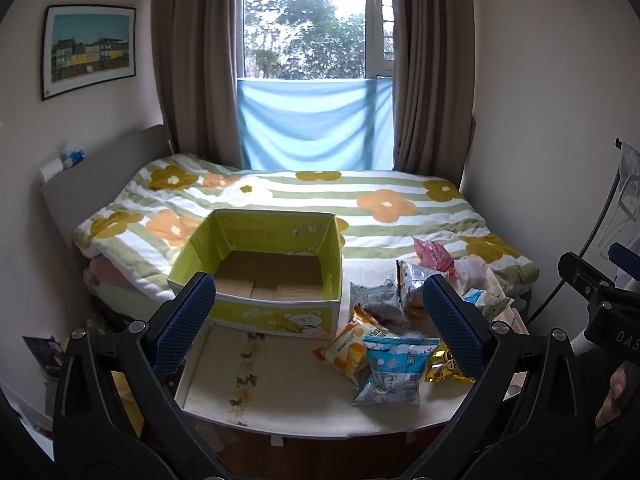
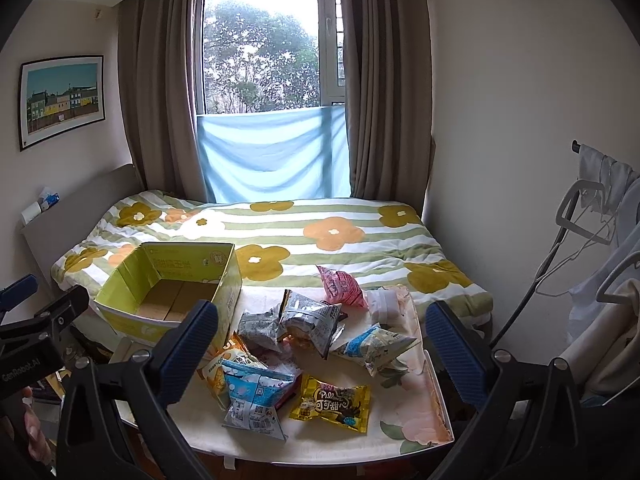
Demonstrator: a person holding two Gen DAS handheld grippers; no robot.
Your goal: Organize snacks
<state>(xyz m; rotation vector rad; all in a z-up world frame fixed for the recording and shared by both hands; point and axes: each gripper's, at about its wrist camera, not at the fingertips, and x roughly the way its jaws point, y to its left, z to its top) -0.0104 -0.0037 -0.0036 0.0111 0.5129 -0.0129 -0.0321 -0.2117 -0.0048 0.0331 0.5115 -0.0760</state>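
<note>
A pile of snack packets lies on a small table with a floral cloth (image 2: 404,412): a blue-white packet (image 2: 254,400), a yellow packet (image 2: 334,404), an orange-white packet (image 1: 348,354), grey packets (image 2: 308,320) and a pink packet (image 2: 342,286). An open, empty yellow-green cardboard box (image 1: 260,276) stands at the table's back left, also shown in the right wrist view (image 2: 168,300). My left gripper (image 1: 320,326) is open and empty above the table's front. My right gripper (image 2: 320,350) is open and empty above the packets.
Behind the table is a bed with a flowered quilt (image 2: 300,236). A clothes rack with hangers (image 2: 592,216) stands at the right. Curtains and a window (image 1: 308,24) fill the back wall. Clutter lies on the floor at the left (image 1: 44,348).
</note>
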